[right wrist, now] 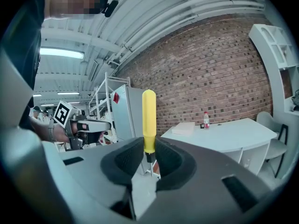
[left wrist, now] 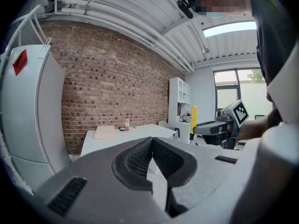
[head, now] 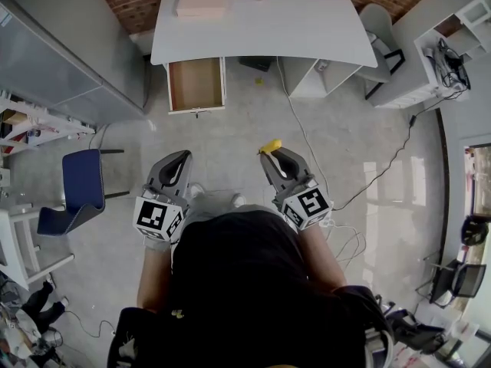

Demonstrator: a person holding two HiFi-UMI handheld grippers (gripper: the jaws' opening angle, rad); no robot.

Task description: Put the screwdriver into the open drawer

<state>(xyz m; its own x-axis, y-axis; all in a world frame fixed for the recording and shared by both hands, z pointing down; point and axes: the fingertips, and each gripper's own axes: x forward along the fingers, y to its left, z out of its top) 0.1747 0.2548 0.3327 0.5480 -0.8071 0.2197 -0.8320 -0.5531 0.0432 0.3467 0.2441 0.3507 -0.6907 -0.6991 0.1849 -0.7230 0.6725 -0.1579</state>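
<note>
Standing well back from the desk (head: 261, 25), you hold the screwdriver (head: 270, 146) in your right gripper (head: 270, 153). Its jaws are clamped on the lower end of the yellow handle, just above the dark collar. Gripped there, the handle stands upright above the pads and the metal shaft points down between them, so the tool looks steady for carrying.

Your left gripper (head: 181, 158) has its jaws pressed together with nothing between them. It hangs level with the right one and apart from it, probably because one claw is enough for this job.

The open drawer (head: 196, 83) juts out under the left end of the desk, its wooden bottom bare and facing up, with open floor between you and it. The pickup looks done and the delivery remains. You'll likely need to step in close and tip the tool over so it lies flat inside. Mind the white cable (head: 295, 121) trailing across the floor on your right.
</note>
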